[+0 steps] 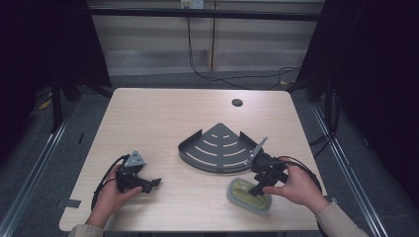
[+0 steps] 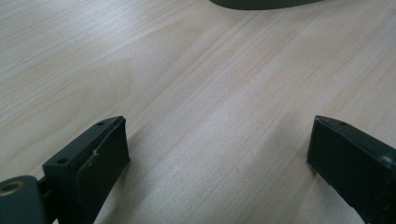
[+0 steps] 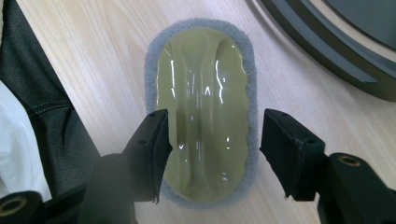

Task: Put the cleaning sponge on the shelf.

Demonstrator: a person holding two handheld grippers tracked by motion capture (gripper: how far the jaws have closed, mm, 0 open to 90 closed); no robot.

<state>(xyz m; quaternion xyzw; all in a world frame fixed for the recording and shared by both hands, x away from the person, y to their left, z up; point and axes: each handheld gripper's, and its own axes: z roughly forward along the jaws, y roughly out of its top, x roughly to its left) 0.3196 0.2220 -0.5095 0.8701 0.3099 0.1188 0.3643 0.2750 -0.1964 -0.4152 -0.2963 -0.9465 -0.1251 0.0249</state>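
Observation:
An oval scrubbing pad, with a glossy olive-green plastic top on a grey sponge base, lies near the table's front right edge. My right gripper points down over it, its jaws straddling the pad's near half. The left jaw overlaps the pad's edge and the right jaw stands just off the grey rim, so no squeeze shows. My left gripper rests low at the front left, open wide above bare wood.
A dark grey fan-shaped metal corner shelf sits mid-table, just behind the pad; its rim shows in the right gripper view and the left gripper view. A cable hole is at the back of the table.

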